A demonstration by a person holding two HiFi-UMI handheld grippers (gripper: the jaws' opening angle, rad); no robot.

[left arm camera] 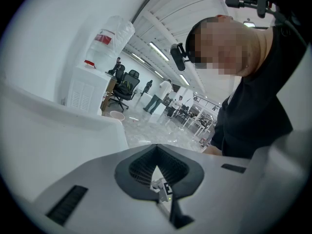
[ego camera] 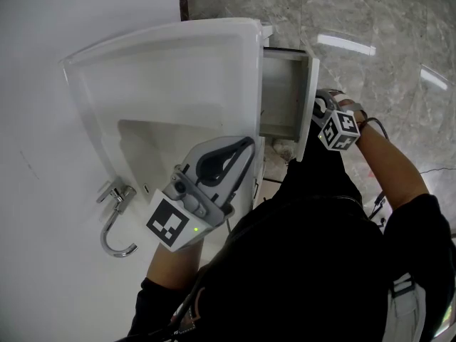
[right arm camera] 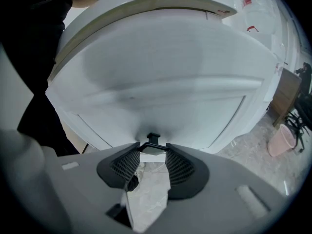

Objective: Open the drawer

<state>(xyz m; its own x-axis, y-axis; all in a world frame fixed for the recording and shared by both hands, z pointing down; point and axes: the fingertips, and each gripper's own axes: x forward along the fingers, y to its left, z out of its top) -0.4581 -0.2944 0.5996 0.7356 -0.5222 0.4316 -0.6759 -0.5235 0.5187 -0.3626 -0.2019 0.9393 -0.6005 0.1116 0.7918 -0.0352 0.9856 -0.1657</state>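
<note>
The person's black top (ego camera: 313, 255) fills the bottom of the head view, closest to the camera; both arms reach out from it. At far left a chrome tap (ego camera: 115, 223) sits on the edge of a white sink (ego camera: 164, 70); the basin is set in a white cabinet against the wall. Just right of the tap, the left gripper (ego camera: 248, 144) lies across the sink's front edge, whether resting on it or just above it is hard to tell; in the left gripper view (left arm camera: 156, 148) its jaws are together at the tips, with nothing between them. Further right the drawer (ego camera: 281, 95) stands pulled out from the cabinet's side, over the grey marble floor (ego camera: 377, 20); its white front panel (ego camera: 309, 102) faces the person's right arm. The right gripper (ego camera: 318, 112) is at that panel; in the right gripper view (right arm camera: 152, 149) its jaws stand wide, clamped on the small dark handle (right arm camera: 152, 140), whose bar spans from one tip to the other; the drawer front (right arm camera: 161, 67) fills the view behind it.
</note>
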